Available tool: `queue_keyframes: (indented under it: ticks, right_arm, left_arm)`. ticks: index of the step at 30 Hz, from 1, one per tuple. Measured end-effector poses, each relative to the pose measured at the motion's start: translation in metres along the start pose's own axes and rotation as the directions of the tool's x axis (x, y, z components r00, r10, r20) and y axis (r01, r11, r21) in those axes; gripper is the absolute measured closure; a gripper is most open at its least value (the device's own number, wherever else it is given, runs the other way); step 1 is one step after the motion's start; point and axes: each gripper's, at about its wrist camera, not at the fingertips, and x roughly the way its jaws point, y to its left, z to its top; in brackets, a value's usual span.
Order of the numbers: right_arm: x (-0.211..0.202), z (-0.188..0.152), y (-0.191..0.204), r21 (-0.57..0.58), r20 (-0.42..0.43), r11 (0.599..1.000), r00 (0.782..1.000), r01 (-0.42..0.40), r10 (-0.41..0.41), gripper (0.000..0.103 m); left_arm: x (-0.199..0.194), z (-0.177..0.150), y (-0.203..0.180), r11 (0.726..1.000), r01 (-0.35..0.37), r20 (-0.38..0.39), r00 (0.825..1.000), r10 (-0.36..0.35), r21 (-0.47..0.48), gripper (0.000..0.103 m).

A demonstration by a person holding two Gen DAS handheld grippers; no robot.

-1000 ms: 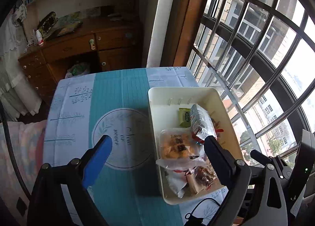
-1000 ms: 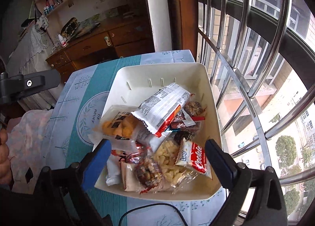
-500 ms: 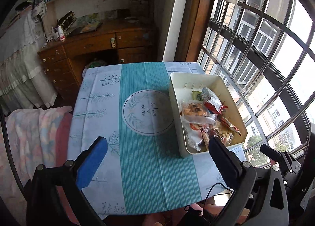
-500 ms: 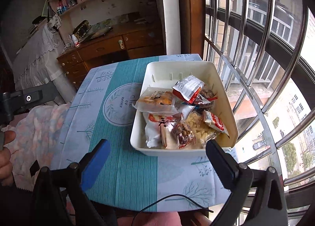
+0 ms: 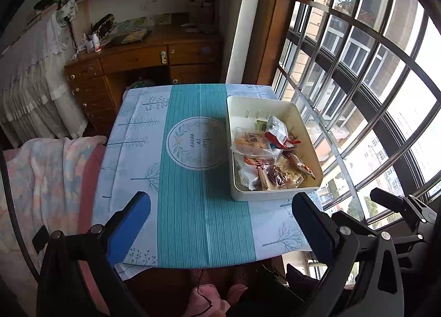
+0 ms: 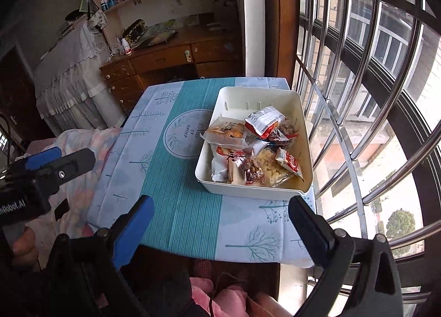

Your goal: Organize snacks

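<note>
A white rectangular bin (image 5: 304,126) (image 6: 286,96) sits on the right side of the table and holds several snack packets (image 5: 268,151) (image 6: 253,148). A red and white packet (image 5: 277,130) (image 6: 264,121) lies on top of the pile. My left gripper (image 5: 220,215) is open and empty, held back above the table's near edge. My right gripper (image 6: 220,215) is open and empty, also back from the bin, above the near edge. The left gripper also shows at the left in the right wrist view (image 6: 41,168).
The table has a teal and pale blue cloth (image 5: 190,192) (image 6: 179,201). A barred window (image 5: 358,82) runs along the right side. A pink blanket (image 5: 41,173) lies to the left. A wooden desk (image 5: 143,60) stands beyond the table.
Both grippers have pulled back and up from the bin toward the near edge of the table. The snacks stay in the bin.
</note>
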Motion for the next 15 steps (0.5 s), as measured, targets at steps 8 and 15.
queue_keyframes:
  ticks: [8, 15]
  right_arm:
    - [-0.02, 0.002, -0.012, 0.025, -0.069, 0.998, 0.996, -0.06, 0.061, 0.004]
    - [-0.021, -0.011, -0.014, 0.057, -0.024, 0.998, 0.999, -0.033, 0.034, 0.004]
  left_arm:
    - [-0.017, -0.005, -0.02, 0.997, -0.067, 0.062, 0.996, 0.069, -0.029, 0.001]
    - [-0.023, -0.011, -0.022, 0.99, -0.12, 0.113, 0.985, 0.127, -0.071, 0.001]
